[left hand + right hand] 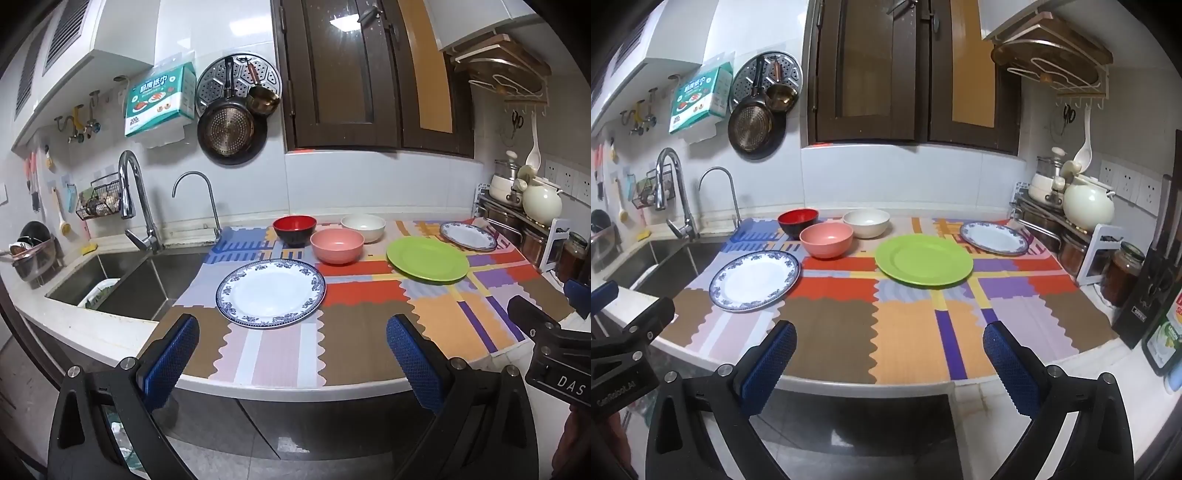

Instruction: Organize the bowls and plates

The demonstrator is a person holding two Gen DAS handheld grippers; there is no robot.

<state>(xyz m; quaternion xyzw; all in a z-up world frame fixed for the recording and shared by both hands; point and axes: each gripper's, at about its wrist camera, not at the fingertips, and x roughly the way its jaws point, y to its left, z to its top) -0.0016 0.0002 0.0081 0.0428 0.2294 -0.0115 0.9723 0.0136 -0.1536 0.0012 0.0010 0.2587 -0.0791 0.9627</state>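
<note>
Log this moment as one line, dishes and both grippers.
left gripper open, empty | right gripper open, empty | three plates, three bowls apart on mat | nothing stacked

Left gripper (291,328): jaws spread wide, nothing between the blue pads, pointing slightly downward. Right gripper (889,334): same wide spread, empty, same downward tilt. In the left wrist view the right gripper shows at 3 o'clock.
</note>
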